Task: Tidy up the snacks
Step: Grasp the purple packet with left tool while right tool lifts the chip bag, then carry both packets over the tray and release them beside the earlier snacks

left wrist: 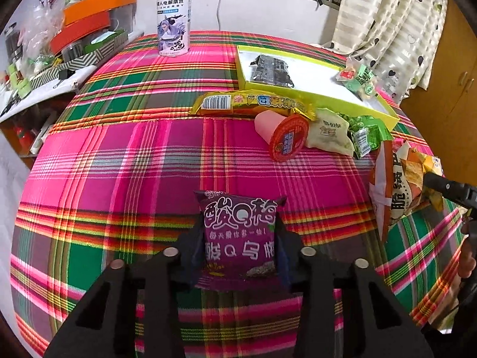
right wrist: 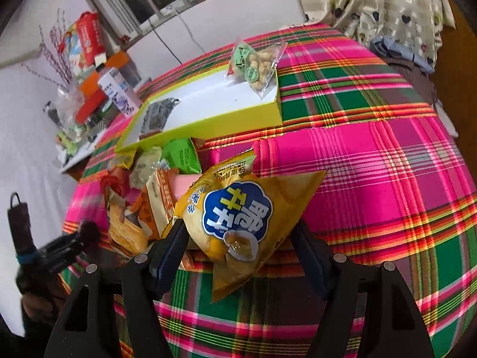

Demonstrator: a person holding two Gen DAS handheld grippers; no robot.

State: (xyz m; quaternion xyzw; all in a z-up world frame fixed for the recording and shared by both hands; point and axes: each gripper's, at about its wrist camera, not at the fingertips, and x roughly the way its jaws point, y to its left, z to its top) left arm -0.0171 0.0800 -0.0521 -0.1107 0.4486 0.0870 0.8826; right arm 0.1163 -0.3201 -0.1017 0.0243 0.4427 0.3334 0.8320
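Left tool [left wrist: 240, 238] grips a purple snack packet [left wrist: 240, 235] at lower centre of the left view, above the plaid-covered bench [left wrist: 119, 161]. Right tool [right wrist: 238, 235] grips a yellow chip bag [right wrist: 238, 217] at centre of the right view. A yellow-rimmed box [right wrist: 208, 119] at upper centre holds a dark packet [right wrist: 156, 116] and a clear pouch [right wrist: 256, 62]
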